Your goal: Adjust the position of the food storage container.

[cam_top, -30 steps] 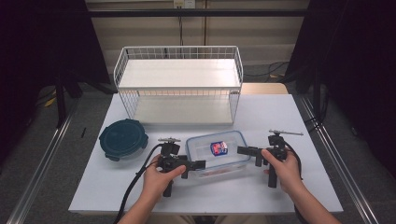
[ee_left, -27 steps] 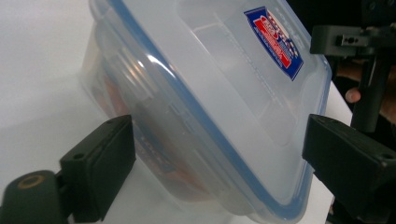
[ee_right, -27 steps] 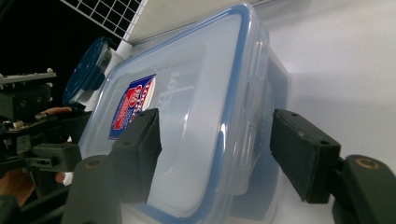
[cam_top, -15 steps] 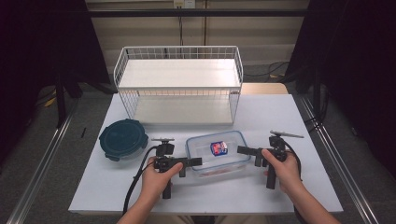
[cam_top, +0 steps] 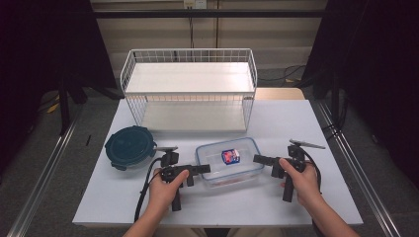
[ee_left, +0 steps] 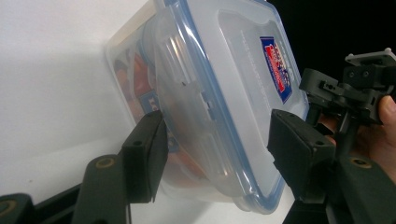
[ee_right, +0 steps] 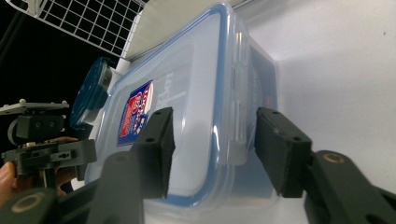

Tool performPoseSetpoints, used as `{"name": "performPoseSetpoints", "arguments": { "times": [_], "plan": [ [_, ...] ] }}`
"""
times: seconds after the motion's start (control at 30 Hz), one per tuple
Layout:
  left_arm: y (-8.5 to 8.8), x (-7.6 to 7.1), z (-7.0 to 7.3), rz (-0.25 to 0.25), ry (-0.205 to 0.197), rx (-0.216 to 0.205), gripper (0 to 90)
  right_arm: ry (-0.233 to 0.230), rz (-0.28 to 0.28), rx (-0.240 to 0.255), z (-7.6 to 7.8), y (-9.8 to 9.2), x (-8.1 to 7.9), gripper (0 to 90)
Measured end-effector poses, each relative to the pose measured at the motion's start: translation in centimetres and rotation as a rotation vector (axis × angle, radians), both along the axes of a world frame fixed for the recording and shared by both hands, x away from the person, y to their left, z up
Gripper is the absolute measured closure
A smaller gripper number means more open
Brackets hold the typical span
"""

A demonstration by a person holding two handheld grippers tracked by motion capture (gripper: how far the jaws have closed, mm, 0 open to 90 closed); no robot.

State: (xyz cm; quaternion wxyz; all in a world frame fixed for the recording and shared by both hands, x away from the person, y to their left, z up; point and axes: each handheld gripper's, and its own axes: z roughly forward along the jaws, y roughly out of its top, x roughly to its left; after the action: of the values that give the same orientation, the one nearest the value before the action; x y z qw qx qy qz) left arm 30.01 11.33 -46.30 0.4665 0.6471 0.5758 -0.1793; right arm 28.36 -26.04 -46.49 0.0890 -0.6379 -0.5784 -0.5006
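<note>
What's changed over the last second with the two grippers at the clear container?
Both sets of jaws have just been closing: the left gripper around the left end of the clear container, the right gripper around its right end and side latch. Whether the pads press yet is unclear. Container, round teal lid and wire rack stayed put.

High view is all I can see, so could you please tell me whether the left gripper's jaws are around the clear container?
Observer: Yes, the left gripper's jaws straddle the clear container's end, one over the lid, one by the base; they have just been closing.
Operator: And the right gripper, please?
Observer: The right gripper's jaws have been closing around the opposite end's latch flap, with a gap showing beside one pad.
Operator: Is anything inside?
Observer: Orange pieces show through its side.
</note>
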Motion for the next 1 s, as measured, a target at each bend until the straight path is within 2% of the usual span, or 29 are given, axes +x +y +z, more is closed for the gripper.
{"name": "performPoseSetpoints", "arguments": {
  "times": [0.03,0.1,0.13,0.23,0.27,0.4,0.57,0.63,0.67,0.7,0.77,0.8,0.83,0.87,0.93,0.97,1.0],
  "plan": [
    [0.1,0.1,0.1,0.007,-0.004,0.013,39.5,0.002,0.008,0.003,0.1,0.0,-0.1,52.4],
    [0.5,0.3,0.2,0.022,-0.010,0.003,41.3,0.005,0.016,0.010,0.2,0.2,-0.2,54.1],
    [0.7,0.4,0.2,0.027,-0.011,0.018,41.4,0.003,0.022,0.013,0.2,0.4,-0.2,57.0],
    [1.3,0.8,0.1,0.049,-0.003,-0.004,41.4,-0.007,0.028,0.010,0.0,0.8,-0.2,56.8],
    [1.4,0.9,0.0,0.053,0.005,0.004,41.4,-0.013,0.023,0.009,0.0,0.9,-0.1,56.5],
    [1.6,1.4,-0.3,0.074,0.016,-0.029,41.4,-0.018,0.028,0.012,-0.1,1.1,0.1,55.5],
    [1.6,1.7,-0.5,0.083,0.015,-0.044,42.3,-0.056,0.008,0.013,-0.4,1.2,1.1,49.3],
    [1.6,1.6,-0.5,0.087,0.014,-0.044,42.2,-0.053,0.009,0.019,-0.7,1.3,1.6,44.3],
    [1.6,1.5,-0.4,0.085,0.008,-0.035,41.7,-0.038,0.010,0.045,-1.2,1.7,1.9,38.7],
    [1.6,1.5,-0.4,0.085,0.008,-0.035,41.5,-0.038,0.010,0.045,-1.2,1.7,1.9,38.7],
    [1.5,1.4,-0.5,0.085,0.001,-0.036,41.4,-0.042,-0.001,0.046,-1.2,1.8,2.0,40.0],
    [1.5,1.4,-0.4,0.085,0.003,-0.030,41.3,-0.005,-0.008,0.071,-1.2,1.4,2.0,44.4],
    [1.5,1.4,-0.4,0.085,0.003,-0.030,41.3,-0.005,-0.008,0.071,-1.2,1.4,2.0,44.4],
    [1.5,1.4,-0.4,0.095,0.004,-0.028,41.4,0.019,-0.039,0.121,-1.4,1.1,1.8,48.8],
    [1.4,1.3,-0.3,0.101,0.003,-0.028,41.6,0.021,-0.037,0.125,-1.3,0.9,1.6,55.7],
    [1.5,1.2,-0.3,0.106,0.003,-0.026,41.6,0.021,-0.037,0.125,-1.3,0.9,1.6,55.7],
    [1.6,1.2,-0.1,0.113,0.006,-0.006,41.8,0.017,-0.037,0.122,-1.1,0.8,1.5,60.3]
  ]
}}
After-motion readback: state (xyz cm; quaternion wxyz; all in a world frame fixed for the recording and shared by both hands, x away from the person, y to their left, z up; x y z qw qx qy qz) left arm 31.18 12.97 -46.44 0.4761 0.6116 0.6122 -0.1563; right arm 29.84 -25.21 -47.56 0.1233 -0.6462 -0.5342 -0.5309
